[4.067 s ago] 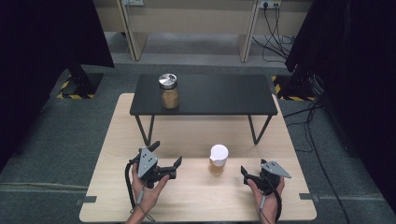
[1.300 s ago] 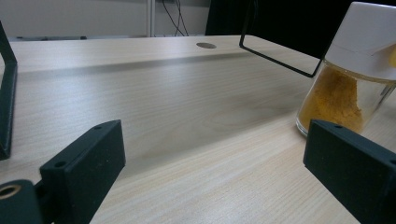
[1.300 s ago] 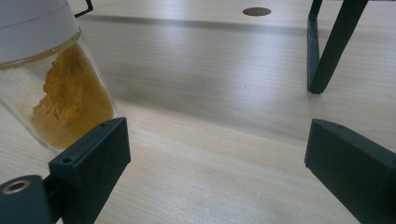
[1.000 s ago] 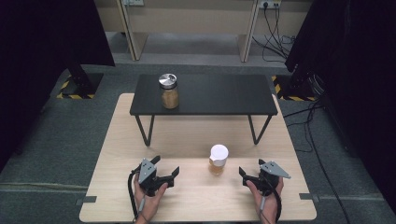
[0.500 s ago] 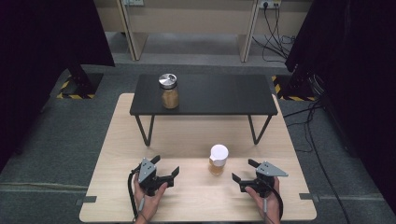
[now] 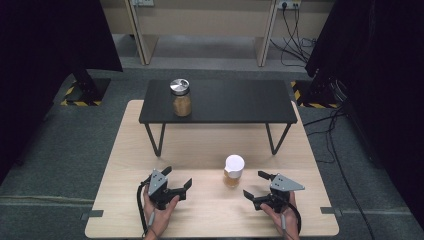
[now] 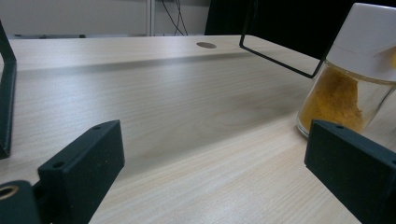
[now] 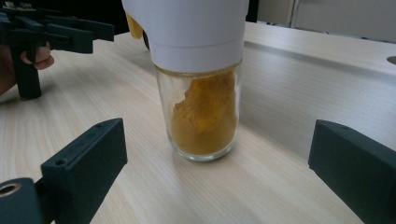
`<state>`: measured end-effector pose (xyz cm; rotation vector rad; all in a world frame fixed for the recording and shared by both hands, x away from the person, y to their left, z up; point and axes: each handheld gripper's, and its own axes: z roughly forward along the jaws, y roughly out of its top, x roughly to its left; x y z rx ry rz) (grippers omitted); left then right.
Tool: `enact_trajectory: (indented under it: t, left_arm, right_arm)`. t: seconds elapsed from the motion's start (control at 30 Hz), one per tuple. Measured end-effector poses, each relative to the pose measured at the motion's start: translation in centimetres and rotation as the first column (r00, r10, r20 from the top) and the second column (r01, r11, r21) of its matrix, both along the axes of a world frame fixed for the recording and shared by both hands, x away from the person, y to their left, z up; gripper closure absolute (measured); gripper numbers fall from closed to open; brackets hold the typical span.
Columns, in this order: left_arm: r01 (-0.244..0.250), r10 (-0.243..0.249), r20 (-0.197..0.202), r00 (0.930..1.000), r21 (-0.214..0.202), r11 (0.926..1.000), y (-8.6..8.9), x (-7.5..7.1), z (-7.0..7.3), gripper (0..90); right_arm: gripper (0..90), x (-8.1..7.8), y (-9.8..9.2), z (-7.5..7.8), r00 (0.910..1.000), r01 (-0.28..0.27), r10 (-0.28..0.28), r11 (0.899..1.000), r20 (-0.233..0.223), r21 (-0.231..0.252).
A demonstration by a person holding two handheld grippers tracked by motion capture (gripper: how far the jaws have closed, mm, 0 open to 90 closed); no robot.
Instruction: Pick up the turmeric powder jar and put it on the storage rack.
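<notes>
Yellow powder in white-capped spice jar [image 6: 234,170], upright on wooden table [image 6: 210,145], near its front edge, right of middle. My right gripper [image 6: 257,187] just beside jar, jaws just been opening, wide, nothing between. My left gripper [image 6: 176,177] jaws apart, empty, near front edge.

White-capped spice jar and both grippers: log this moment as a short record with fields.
jar: white-capped spice jar, upright on the wooden table, yellow-orange powder inside
right gripper: jaws wide open, aimed at the jar, not touching it; jaws have just been opening, nothing between them
left gripper: open, holding nothing, jar off to its side
other jar: silver-lidded jar on the black bench
</notes>
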<state>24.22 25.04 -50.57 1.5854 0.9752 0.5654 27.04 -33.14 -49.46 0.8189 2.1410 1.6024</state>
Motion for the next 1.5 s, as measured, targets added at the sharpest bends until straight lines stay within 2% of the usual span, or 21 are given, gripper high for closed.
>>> enact_trajectory:
  t: [0.4, 0.67, 0.83, 1.03, 1.33, 1.4, 1.5]
  left_arm:
    - [0.002, -0.002, 0.000, 1.0000, 0.007, 1.0000, 0.0, 0.0, 0.1, 4.0]
    - [0.000, 0.000, 0.000, 1.0000, 0.000, 1.0000, 0.0, 0.0, 0.0, 4.0]
    - [0.002, -0.002, -0.001, 1.0000, 0.002, 1.0000, 0.0, 0.1, 0.0, 4.0]
    - [0.002, -0.002, -0.003, 1.0000, 0.003, 1.0000, 0.0, 0.1, 0.1, 4.0]
    - [0.002, -0.002, -0.005, 1.0000, 0.009, 1.0000, 0.0, 0.1, 0.1, 4.0]
    - [0.002, -0.002, -0.004, 1.0000, 0.008, 1.0000, 0.0, 0.1, 0.1, 4.0]
    - [0.000, 0.000, -0.001, 1.0000, 0.009, 1.0000, -0.1, 0.1, 0.1, 4.1]
  right_arm:
    - [5.8, 1.4, 1.8, 0.0, 0.9991, -0.039, 0.039, 0.999, 0.015, -0.013]
    - [6.6, 2.4, 3.0, -0.1, 0.9991, -0.040, 0.040, 0.999, 0.015, -0.005]
    - [8.2, 3.1, 3.9, 0.1, 0.9989, -0.046, 0.046, 0.999, 0.007, -0.018]
    - [12.5, 3.8, 4.4, 0.2, 0.9987, -0.051, 0.051, 0.999, -0.004, -0.018]
    - [23.8, 4.3, 5.1, 0.4, 0.9984, -0.056, 0.056, 0.998, -0.002, -0.031]
    - [29.2, 4.1, 5.0, 0.2, 0.9991, -0.043, 0.043, 0.999, -0.002, -0.019]
    - [29.3, 4.2, 4.8, 0.1, 0.9991, -0.042, 0.042, 0.999, -0.007, -0.007]
